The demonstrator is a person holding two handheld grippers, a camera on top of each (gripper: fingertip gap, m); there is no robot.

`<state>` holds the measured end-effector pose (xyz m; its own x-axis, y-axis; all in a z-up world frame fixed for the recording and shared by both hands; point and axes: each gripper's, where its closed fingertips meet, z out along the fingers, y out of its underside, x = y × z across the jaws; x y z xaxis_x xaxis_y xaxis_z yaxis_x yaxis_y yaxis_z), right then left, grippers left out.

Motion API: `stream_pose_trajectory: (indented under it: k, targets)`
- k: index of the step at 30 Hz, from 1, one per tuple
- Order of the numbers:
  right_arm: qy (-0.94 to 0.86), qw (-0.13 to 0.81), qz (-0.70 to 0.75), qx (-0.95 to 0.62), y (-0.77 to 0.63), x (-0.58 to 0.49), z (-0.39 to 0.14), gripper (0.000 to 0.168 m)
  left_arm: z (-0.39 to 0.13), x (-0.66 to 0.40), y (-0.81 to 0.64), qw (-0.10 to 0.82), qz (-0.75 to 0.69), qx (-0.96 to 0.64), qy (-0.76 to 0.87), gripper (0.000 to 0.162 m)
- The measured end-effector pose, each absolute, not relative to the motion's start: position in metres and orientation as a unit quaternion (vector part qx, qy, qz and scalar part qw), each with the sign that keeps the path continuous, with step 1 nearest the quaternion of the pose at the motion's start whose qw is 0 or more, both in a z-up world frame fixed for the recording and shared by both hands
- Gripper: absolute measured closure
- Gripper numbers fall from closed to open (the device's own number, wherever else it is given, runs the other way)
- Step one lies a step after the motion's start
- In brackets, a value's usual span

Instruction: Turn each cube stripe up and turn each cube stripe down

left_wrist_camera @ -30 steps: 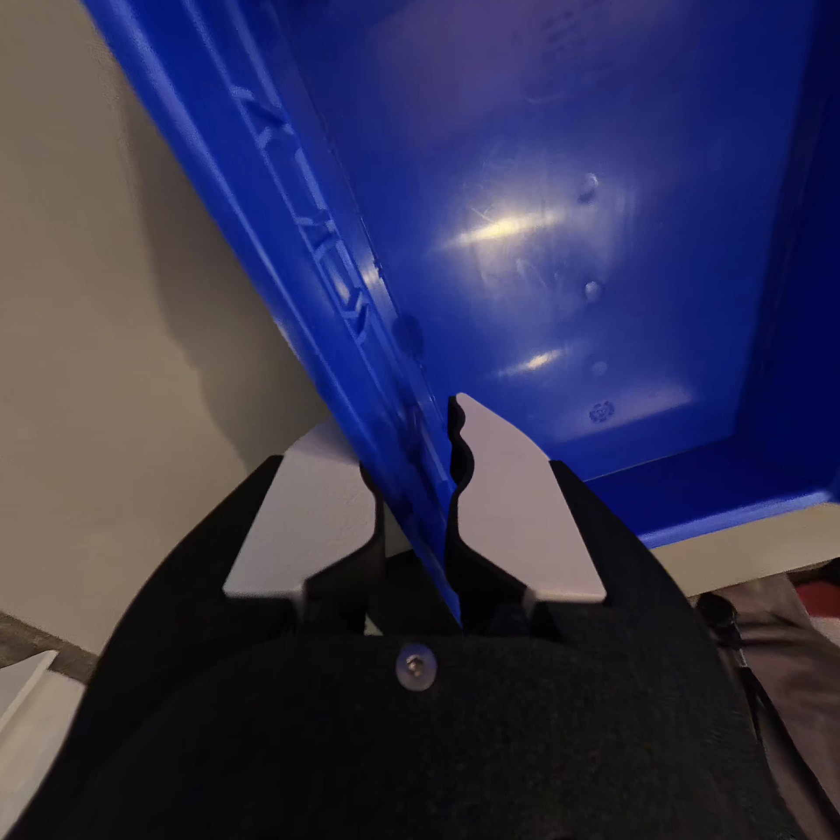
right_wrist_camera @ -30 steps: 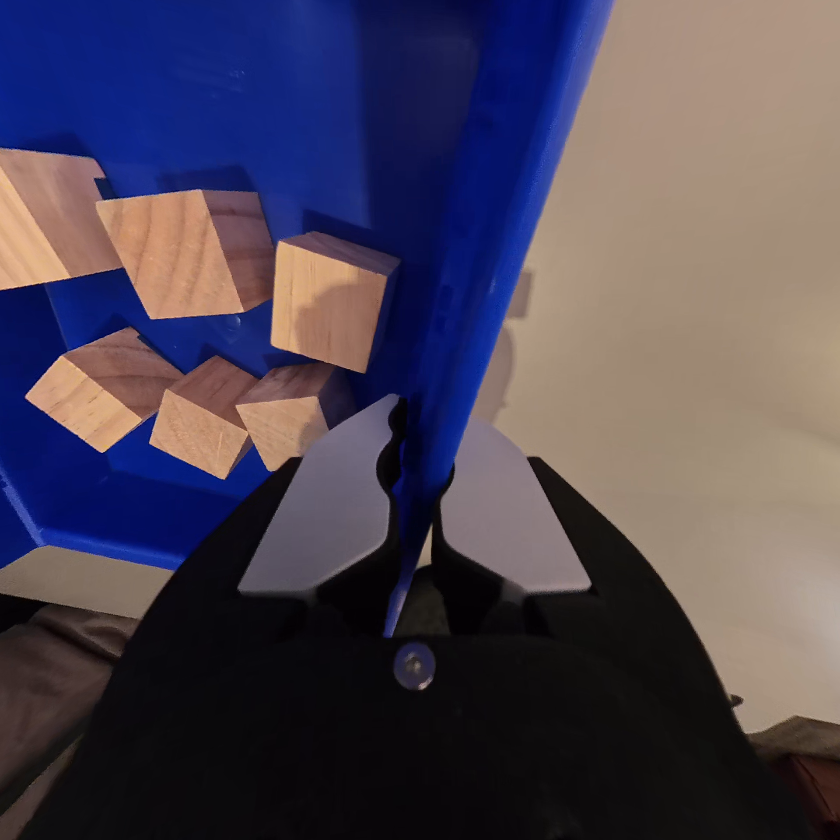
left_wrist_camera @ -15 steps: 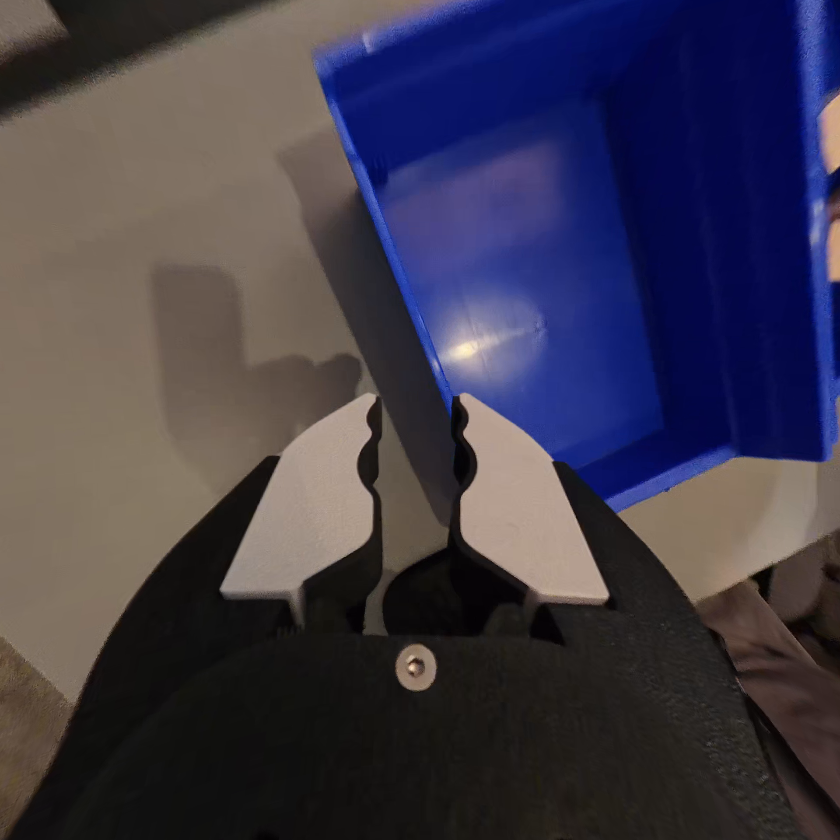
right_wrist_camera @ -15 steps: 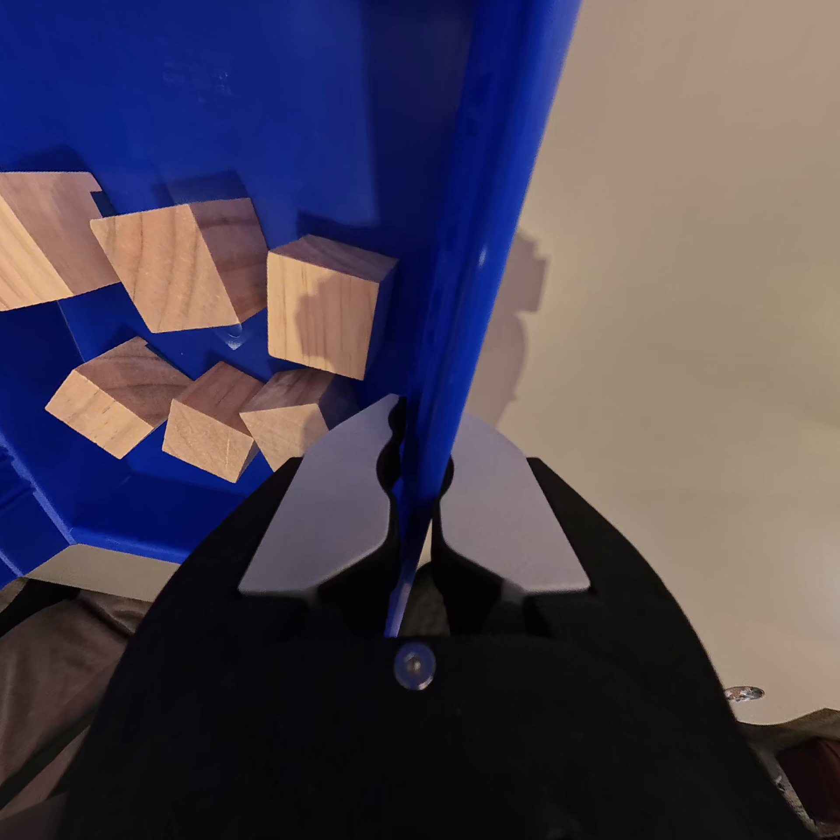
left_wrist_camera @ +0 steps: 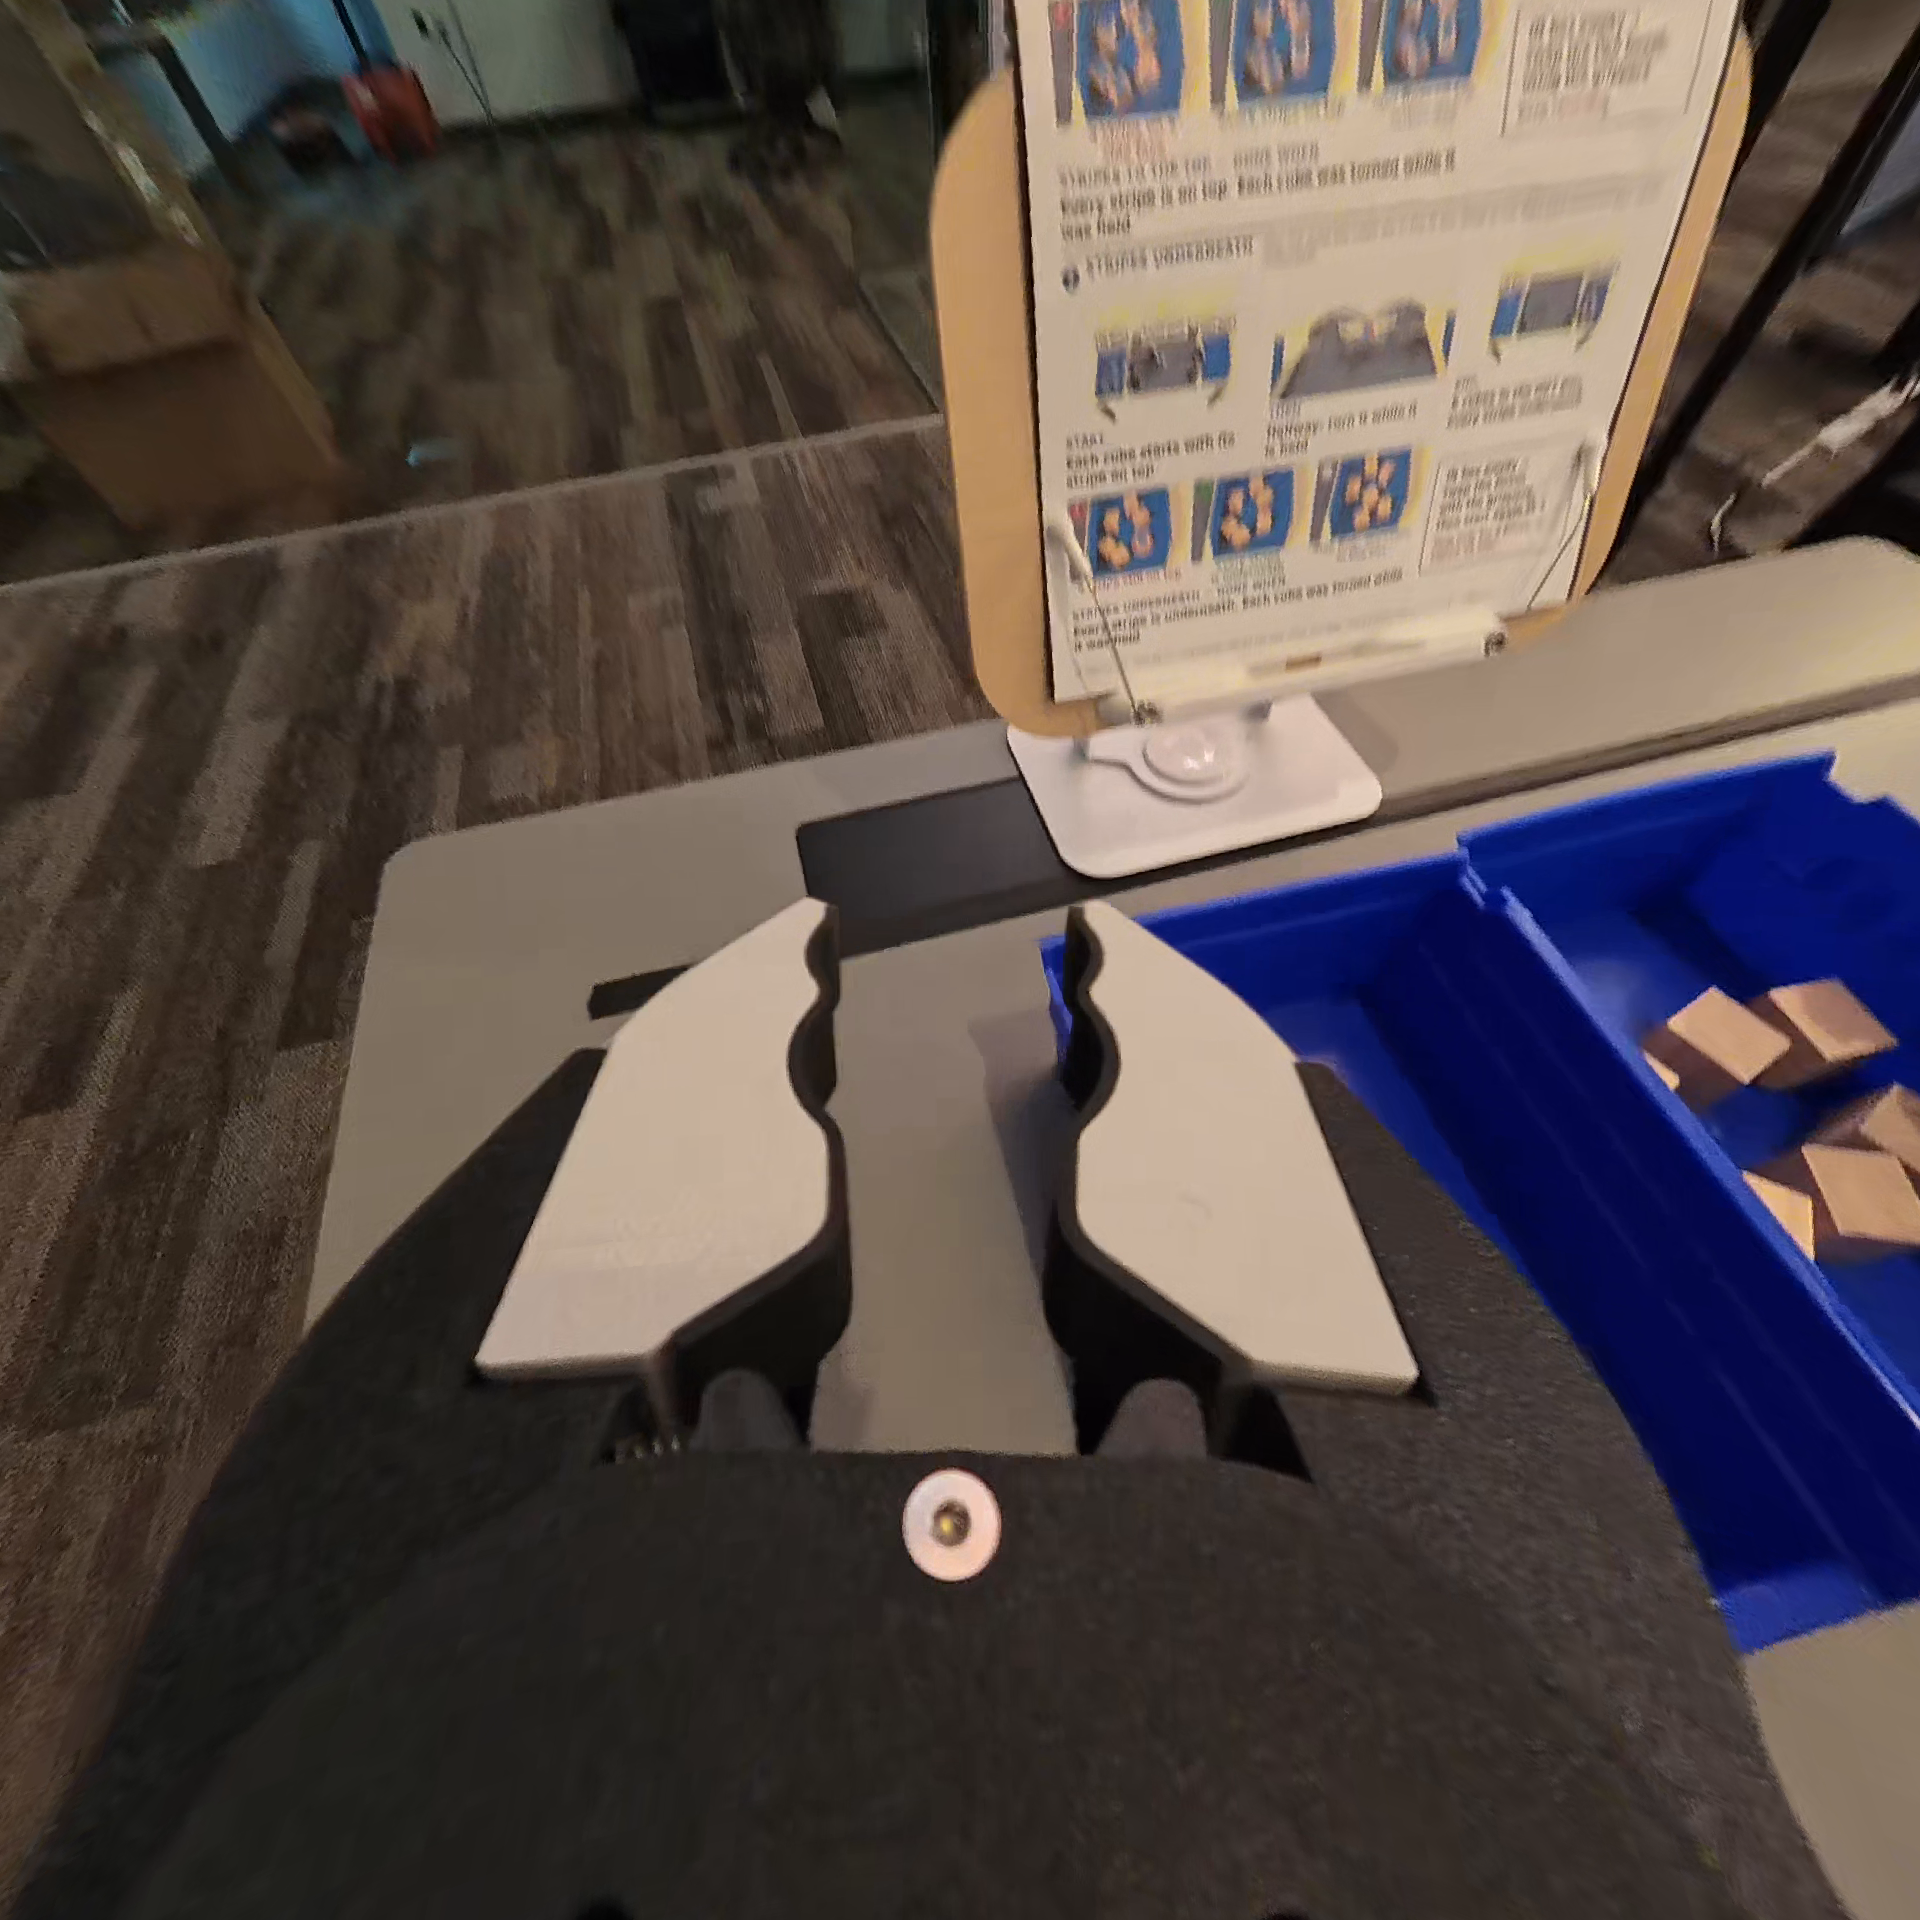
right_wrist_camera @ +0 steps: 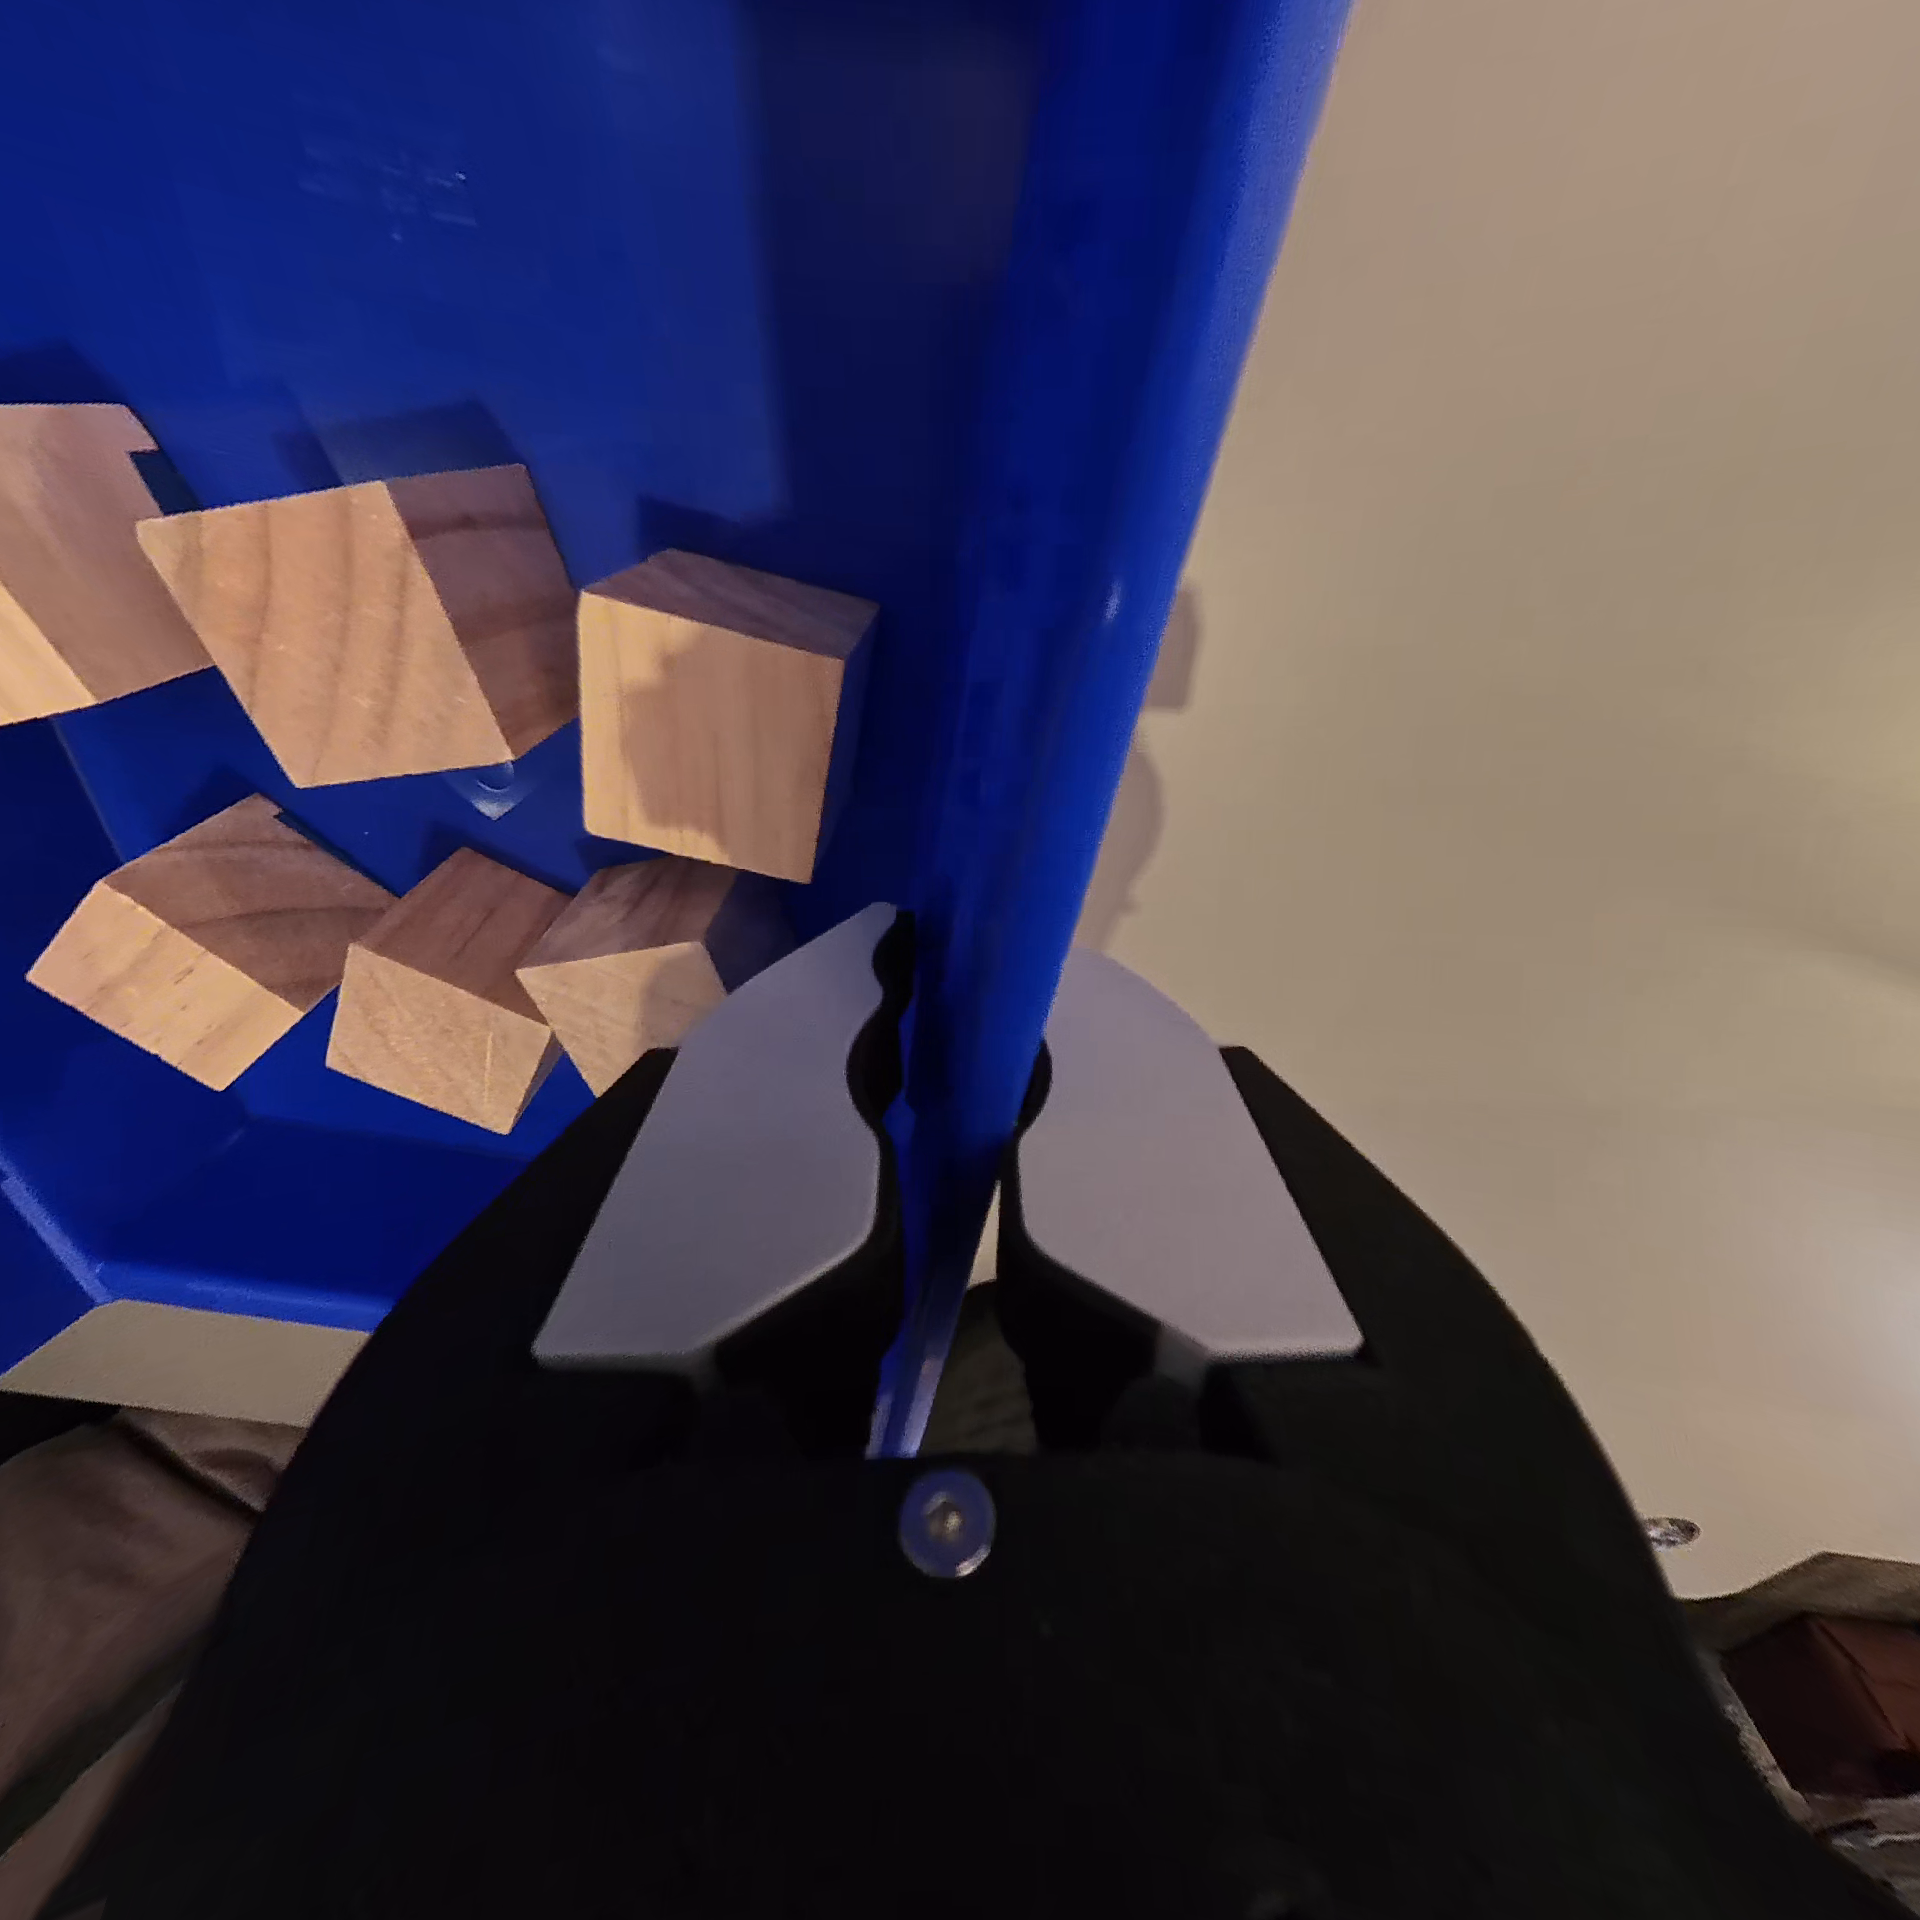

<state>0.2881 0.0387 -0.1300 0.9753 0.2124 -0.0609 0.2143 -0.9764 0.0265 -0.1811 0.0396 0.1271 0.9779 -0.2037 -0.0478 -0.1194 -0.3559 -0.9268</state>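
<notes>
Several plain wooden cubes point(right_wrist_camera: 707, 717) lie loose on the floor of a blue bin point(right_wrist_camera: 1091, 520); no stripe shows on any face. My right gripper point(right_wrist_camera: 977, 945) is shut on this bin's right wall, one finger inside and one outside. In the left wrist view the cubes point(left_wrist_camera: 1829, 1023) sit in the right-hand blue bin point(left_wrist_camera: 1621, 935), next to an empty blue bin point(left_wrist_camera: 1299, 997). My left gripper point(left_wrist_camera: 951, 925) is open and empty, above the table just left of the empty bin.
The grey table point(left_wrist_camera: 623, 914) ends close on the left, with wood-look floor beyond. An instruction board point(left_wrist_camera: 1330, 343) on a white stand point(left_wrist_camera: 1195, 800) is behind the bins. A black strip point(left_wrist_camera: 914, 862) lies on the table by the stand.
My left gripper let go of the empty bin's left wall, opened wider, drew back and tilted up. My right gripper has stayed shut on the bin wall.
</notes>
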Motion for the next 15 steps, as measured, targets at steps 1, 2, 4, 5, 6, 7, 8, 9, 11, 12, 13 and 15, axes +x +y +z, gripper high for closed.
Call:
stream_pose_trajectory:
  k: [1, 2, 4, 5, 6, 7, 8, 9, 11, 12, 13, 15]
  targets:
    - [0.107, 0.016, -0.024, 0.994, 0.039, 0.289, -0.130, 0.152, 0.132, -0.183, 0.039, 0.570, -0.043, -0.815, 0.094, 0.120]
    - [0.106, 0.016, -0.019, 0.994, 0.039, 0.289, -0.130, 0.151, 0.136, -0.185, 0.039, 0.580, -0.047, -0.808, 0.089, 0.120]
    - [0.103, 0.016, -0.008, 0.995, 0.039, 0.291, -0.131, 0.148, 0.141, -0.191, 0.038, 0.593, -0.049, -0.800, 0.076, 0.115]
    - [0.101, 0.016, -0.002, 0.995, 0.040, 0.292, -0.131, 0.146, 0.142, -0.194, 0.037, 0.596, -0.049, -0.798, 0.073, 0.115]
    - [0.100, 0.021, 0.002, 0.995, 0.039, 0.293, -0.133, 0.145, 0.144, -0.197, 0.037, 0.601, -0.048, -0.794, 0.074, 0.115]
    - [0.099, 0.023, 0.005, 0.995, 0.039, 0.293, -0.135, 0.144, 0.146, -0.200, 0.037, 0.607, -0.044, -0.790, 0.073, 0.116]
    - [0.098, 0.022, 0.007, 0.995, 0.040, 0.293, -0.136, 0.143, 0.146, -0.203, 0.037, 0.609, -0.040, -0.789, 0.070, 0.116]
    - [0.098, 0.020, 0.009, 0.995, 0.041, 0.293, -0.137, 0.143, 0.146, -0.206, 0.037, 0.609, -0.037, -0.789, 0.068, 0.116]
    - [0.102, 0.014, 0.002, 0.995, 0.042, 0.292, -0.138, 0.146, 0.145, -0.209, 0.037, 0.608, -0.040, -0.790, 0.070, 0.115]
    - [0.100, 0.013, -0.013, 0.995, 0.042, 0.289, -0.138, 0.150, 0.145, -0.209, 0.037, 0.608, -0.046, -0.789, 0.072, 0.114]
    - [0.090, 0.012, -0.040, 0.995, 0.042, 0.285, -0.138, 0.157, 0.146, -0.208, 0.038, 0.608, -0.054, -0.788, 0.075, 0.114]
    - [0.065, 0.011, -0.090, 0.994, 0.041, 0.282, -0.138, 0.163, 0.148, -0.209, 0.038, 0.612, -0.058, -0.785, 0.076, 0.112]
